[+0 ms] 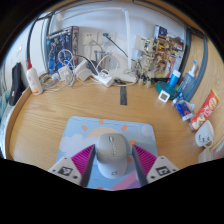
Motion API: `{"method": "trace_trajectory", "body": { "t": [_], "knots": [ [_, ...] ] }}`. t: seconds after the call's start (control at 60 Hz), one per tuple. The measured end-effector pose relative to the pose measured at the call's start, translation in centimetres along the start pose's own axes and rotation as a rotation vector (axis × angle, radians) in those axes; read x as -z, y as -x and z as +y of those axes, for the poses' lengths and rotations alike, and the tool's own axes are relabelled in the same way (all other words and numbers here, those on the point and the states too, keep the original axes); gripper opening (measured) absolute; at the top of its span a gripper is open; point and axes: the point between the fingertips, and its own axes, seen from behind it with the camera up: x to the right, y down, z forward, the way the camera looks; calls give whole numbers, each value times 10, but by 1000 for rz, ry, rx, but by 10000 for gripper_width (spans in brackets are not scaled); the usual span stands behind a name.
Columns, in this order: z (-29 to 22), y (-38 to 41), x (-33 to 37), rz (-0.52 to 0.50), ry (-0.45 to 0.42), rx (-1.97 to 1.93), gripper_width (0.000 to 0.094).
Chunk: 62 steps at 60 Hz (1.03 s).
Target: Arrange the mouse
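Tabletop [40,125] carries a mat [85,130] just ahead of my fingers [84,157]. Mouse [111,153] sits on it between them, long axis pointing straight ahead. Fingers apart, flanking it; contact I cannot confirm.

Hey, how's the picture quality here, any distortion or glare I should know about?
Gripper view: strong fisheye distortion, so the wooden table edge bows; soft, even lighting with no harsh glare; the mouse sits between the open gripper fingers on the mouse pad, fairly clear; the clutter along the wall looks small and indistinct.
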Motion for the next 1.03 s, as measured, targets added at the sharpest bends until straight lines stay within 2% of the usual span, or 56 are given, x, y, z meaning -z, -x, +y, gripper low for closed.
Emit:
{"method": "trace_trajectory", "body": {
  "t": [0.033, 0.05, 0.1, 0.283, 0.567, 0.8, 1.033],
  "knots": [
    [0, -3, 2, 12, 9, 2, 865],
    [0, -4, 4, 17, 14, 1, 878],
    [-4, -2, 14, 18, 21, -13, 846],
    [-48, 26, 80, -5, -33, -72, 863],
    [-120, 81, 178, -64, -187, -65, 863],
    [-144, 96, 213, -93, -235, -101, 860],
    [-147, 93, 219, -46, -231, -107, 862]
  ]
}}
